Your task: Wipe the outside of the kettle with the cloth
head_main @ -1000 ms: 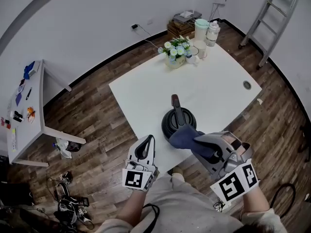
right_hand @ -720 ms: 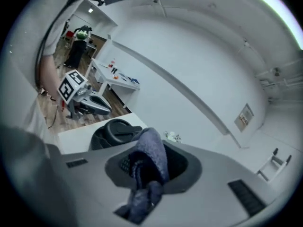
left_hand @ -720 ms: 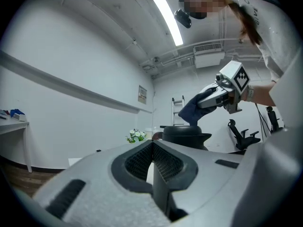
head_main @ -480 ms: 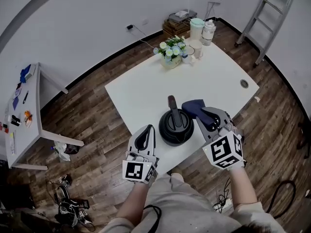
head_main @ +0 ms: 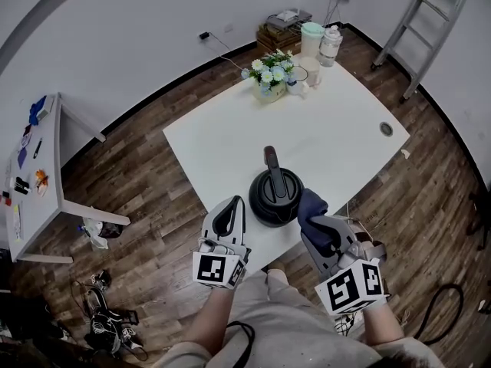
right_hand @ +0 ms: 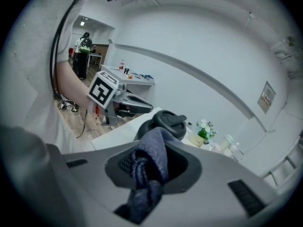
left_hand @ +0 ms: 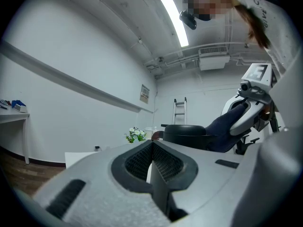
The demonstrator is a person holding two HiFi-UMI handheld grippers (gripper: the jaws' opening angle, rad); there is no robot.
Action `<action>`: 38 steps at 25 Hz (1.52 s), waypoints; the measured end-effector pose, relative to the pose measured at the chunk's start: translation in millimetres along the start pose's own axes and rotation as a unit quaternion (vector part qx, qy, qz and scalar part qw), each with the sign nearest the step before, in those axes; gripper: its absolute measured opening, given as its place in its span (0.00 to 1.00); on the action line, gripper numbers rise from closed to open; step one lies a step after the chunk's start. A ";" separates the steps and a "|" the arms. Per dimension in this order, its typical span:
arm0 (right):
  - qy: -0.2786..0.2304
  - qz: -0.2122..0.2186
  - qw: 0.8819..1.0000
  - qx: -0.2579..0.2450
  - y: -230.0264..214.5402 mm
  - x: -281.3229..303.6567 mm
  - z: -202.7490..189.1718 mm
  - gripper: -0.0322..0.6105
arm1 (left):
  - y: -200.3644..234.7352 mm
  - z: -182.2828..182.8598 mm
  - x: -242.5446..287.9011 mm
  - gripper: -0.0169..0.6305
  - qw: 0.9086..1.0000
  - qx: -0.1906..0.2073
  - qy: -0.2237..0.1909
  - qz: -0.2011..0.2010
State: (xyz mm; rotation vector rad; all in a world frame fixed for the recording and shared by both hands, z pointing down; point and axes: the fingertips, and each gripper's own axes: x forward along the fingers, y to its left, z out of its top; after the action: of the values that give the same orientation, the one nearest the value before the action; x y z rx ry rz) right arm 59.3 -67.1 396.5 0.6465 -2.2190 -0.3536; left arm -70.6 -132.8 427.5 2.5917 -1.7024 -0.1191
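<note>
At the white bench's point(head_main: 222, 140) near edge, the right tool point(head_main: 318, 225) clamps a crumpled dark-blue fabric cloth point(head_main: 310, 204) against the rounded black kettle point(head_main: 275, 196); the left tool point(head_main: 228, 219) is clenched, empty.

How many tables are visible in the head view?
2: the white table carrying the kettle, and a side table by the left wall. None seems hidden.

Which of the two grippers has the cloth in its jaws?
The right gripper: its jaws are shut on the dark blue cloth beside the kettle. The left gripper is shut with nothing between its jaws.
</note>
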 end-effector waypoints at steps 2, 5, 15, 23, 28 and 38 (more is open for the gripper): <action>-0.030 0.029 0.999 -0.011 7.8 -14.6 22.3 0.16 | 0.2 0.9 -1.9 0.04 1.000 0.001 0.000 0.004; -0.099 0.055 0.993 -0.018 3.4 -30.1 64.8 0.16 | 8.4 5.1 -7.2 0.04 1.000 0.009 -0.003 0.022; -0.101 0.005 0.993 -0.063 -45.1 46.4 95.5 0.16 | 44.4 13.3 -38.8 0.04 0.997 0.019 -0.002 0.078; -0.092 0.014 0.994 0.059 -70.2 33.1 46.4 0.16 | 27.7 10.6 -29.7 0.04 0.998 0.023 -0.001 0.055; -0.070 -0.022 0.994 0.083 -83.9 15.4 21.2 0.16 | 12.3 12.3 -18.4 0.04 0.999 0.026 -0.001 0.033; -0.089 -0.087 0.989 0.080 -67.9 -37.6 10.5 0.16 | -21.5 33.7 -26.2 0.04 0.999 0.049 0.004 -0.015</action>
State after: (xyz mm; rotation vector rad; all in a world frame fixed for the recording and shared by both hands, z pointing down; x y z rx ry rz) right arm 95.3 -102.3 336.5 0.9296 -2.3839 -0.3349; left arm -64.2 -99.9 393.4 2.6844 -1.7089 -0.0274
